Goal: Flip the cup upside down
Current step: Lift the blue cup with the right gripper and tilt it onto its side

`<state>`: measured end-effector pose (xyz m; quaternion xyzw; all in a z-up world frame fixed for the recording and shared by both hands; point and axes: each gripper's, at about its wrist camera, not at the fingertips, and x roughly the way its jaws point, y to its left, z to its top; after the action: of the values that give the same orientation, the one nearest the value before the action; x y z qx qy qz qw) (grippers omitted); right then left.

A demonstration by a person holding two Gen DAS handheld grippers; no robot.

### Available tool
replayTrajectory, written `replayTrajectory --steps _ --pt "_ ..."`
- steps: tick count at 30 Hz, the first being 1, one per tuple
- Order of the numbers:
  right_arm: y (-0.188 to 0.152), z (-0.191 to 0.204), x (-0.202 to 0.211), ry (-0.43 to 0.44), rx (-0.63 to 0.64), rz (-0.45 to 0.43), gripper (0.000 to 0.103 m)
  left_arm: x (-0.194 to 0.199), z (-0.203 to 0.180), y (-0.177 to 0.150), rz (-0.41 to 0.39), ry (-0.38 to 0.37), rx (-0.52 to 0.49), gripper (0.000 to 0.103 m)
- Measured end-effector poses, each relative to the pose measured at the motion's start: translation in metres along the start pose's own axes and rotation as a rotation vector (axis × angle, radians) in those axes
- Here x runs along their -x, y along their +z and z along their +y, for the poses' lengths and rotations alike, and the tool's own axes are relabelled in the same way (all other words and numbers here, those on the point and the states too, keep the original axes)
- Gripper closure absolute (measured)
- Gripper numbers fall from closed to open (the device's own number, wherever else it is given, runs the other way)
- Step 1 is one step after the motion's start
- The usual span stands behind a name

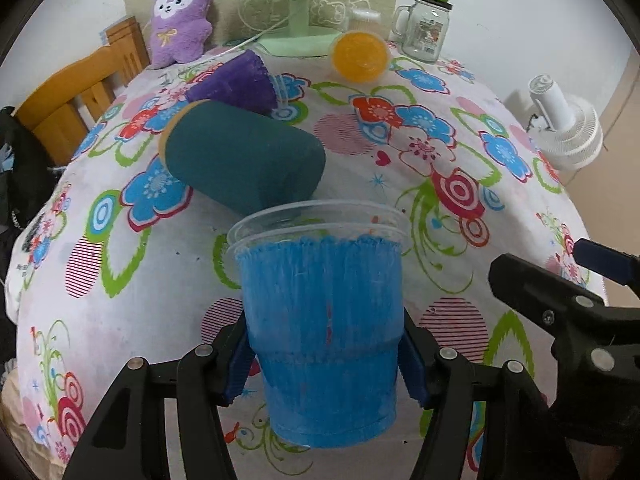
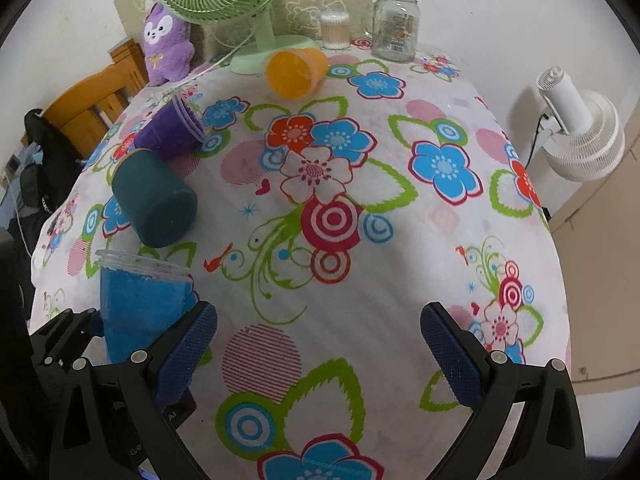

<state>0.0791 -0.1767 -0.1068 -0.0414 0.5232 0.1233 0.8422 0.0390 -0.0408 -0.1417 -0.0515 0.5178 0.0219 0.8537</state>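
Observation:
A blue plastic cup (image 1: 324,320) with a clear rim is held upright, mouth up, above the flowered tablecloth. My left gripper (image 1: 326,364) is shut on its lower part, one blue pad on each side. The cup also shows at the left of the right wrist view (image 2: 136,304). My right gripper (image 2: 318,348) is open and empty over the cloth to the right of the cup; its fingers show at the right edge of the left wrist view (image 1: 560,300).
A dark teal cup (image 1: 244,156) lies on its side just behind the blue cup. A purple cup (image 1: 236,80) and an orange cup (image 1: 360,56) lie further back. A green fan (image 2: 240,8), glass jar (image 2: 396,20) and purple plush (image 2: 166,46) stand at the far edge.

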Motion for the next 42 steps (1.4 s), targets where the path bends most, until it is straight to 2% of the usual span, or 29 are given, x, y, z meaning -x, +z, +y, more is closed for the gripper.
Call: replayTrajectory --steps 1,5,7,14,17,23,30,33,36,39,42 --pt "-0.001 0.001 0.000 -0.005 0.000 0.001 0.000 -0.001 0.000 -0.001 0.002 -0.004 -0.003 0.036" --pt "-0.004 0.000 0.000 -0.004 -0.003 -0.002 0.000 0.002 -0.002 -0.002 0.001 -0.013 -0.016 0.013" --pt "-0.003 0.000 0.001 0.007 -0.004 -0.007 0.000 0.008 -0.002 -0.002 -0.009 -0.010 -0.019 0.007" --pt "0.004 -0.001 0.018 0.071 -0.012 -0.047 0.000 0.036 0.002 -0.002 -0.009 -0.001 -0.023 0.006" --pt "0.003 0.004 0.032 0.080 -0.012 -0.105 0.000 0.050 0.008 -0.002 -0.023 -0.019 -0.059 0.006" --pt "-0.014 0.029 0.058 -0.005 -0.092 -0.243 0.000 0.067 0.032 -0.006 -0.021 -0.088 -0.227 0.006" --pt "-0.049 0.061 0.068 -0.017 -0.230 -0.303 0.000 0.073 0.062 -0.006 -0.026 -0.177 -0.422 0.006" --pt "-0.058 0.081 0.069 -0.031 -0.219 -0.336 0.000 0.070 0.069 -0.008 -0.012 -0.206 -0.479 0.006" --pt "-0.065 0.098 0.063 -0.034 -0.180 -0.334 0.000 0.064 0.072 -0.014 0.009 -0.221 -0.542 0.005" --pt "-0.073 0.108 0.052 -0.033 -0.144 -0.328 0.000 0.051 0.074 -0.023 0.040 -0.200 -0.618 0.005" --pt "-0.081 0.113 0.039 -0.042 -0.136 -0.342 0.000 0.041 0.077 -0.029 0.058 -0.218 -0.647 0.005"
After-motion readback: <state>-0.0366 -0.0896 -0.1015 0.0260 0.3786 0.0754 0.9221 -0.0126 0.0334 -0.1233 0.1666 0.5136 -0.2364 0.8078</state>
